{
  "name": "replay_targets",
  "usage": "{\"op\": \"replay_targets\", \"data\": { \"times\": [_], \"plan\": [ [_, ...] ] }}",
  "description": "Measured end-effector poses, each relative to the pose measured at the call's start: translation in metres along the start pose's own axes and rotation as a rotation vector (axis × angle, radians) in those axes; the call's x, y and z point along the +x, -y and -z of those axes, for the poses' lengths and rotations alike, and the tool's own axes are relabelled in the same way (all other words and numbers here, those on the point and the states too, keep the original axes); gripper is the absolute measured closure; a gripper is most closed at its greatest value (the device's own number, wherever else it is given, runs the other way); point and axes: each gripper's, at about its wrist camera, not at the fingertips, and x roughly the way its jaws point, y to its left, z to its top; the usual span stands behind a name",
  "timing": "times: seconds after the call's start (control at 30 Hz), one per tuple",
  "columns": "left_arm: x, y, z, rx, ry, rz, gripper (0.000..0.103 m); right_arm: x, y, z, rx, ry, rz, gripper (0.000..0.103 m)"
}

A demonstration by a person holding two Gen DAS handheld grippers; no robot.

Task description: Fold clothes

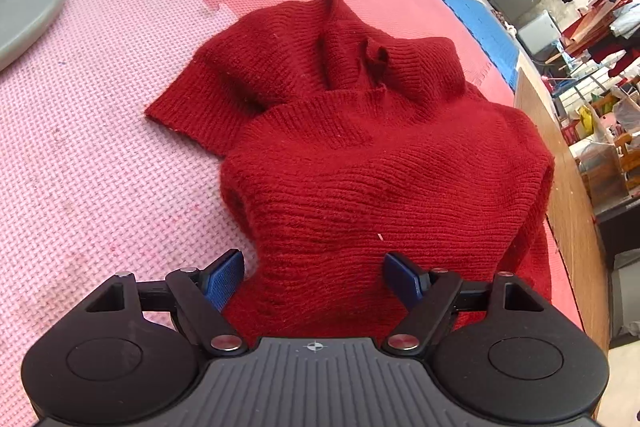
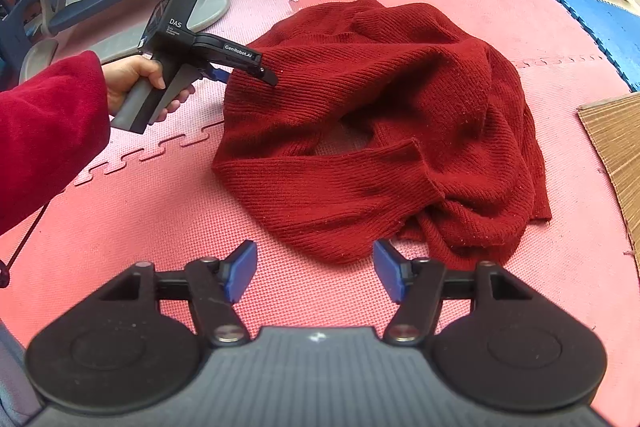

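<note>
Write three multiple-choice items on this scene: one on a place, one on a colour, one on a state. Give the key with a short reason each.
1. Where does the red sweater lie?
A. on the foam mat
B. on a chair
C. in a basket

2. What colour are the pads of the right tongs?
A. green
B. blue
C. white

3. How do the left tongs stand?
A. shut on the sweater
B. shut on nothing
C. open, with knit between the jaws

Key:
1 A, the sweater lies crumpled on the pink interlocking tiles.
2 B, both pads show blue in the right wrist view.
3 C, the left wrist view shows the pads wide apart with fabric between them, not pinched.
</note>
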Motion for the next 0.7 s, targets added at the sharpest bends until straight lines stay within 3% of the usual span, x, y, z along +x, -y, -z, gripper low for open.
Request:
{"op": "replay_targets", "data": {
  "times": [0.1,0.17,0.2,0.4,0.7],
  "plan": [
    [0.009,0.003,0.002,-0.035,-0.038,-0.007,0.034,-0.002,0.002,-0.001,0.015,0.015,0.010,0.039],
    [0.009,0.003,0.005,-0.045,-0.034,-0.024,0.083,-0.004,0.003,-0.001,0.024,0.024,0.011,0.038],
    [0.009,0.003,0.007,-0.050,-0.031,-0.033,0.088,-0.005,0.004,-0.001,0.027,0.025,0.011,0.038],
    [-0.001,0.018,0.013,0.007,-0.018,-0.048,0.091,-0.003,0.003,0.000,0.016,0.013,-0.001,0.038],
    [-0.081,0.044,0.023,0.084,0.003,-0.038,0.094,-0.007,0.001,-0.002,0.011,0.033,-0.015,0.037]
  ]
}}
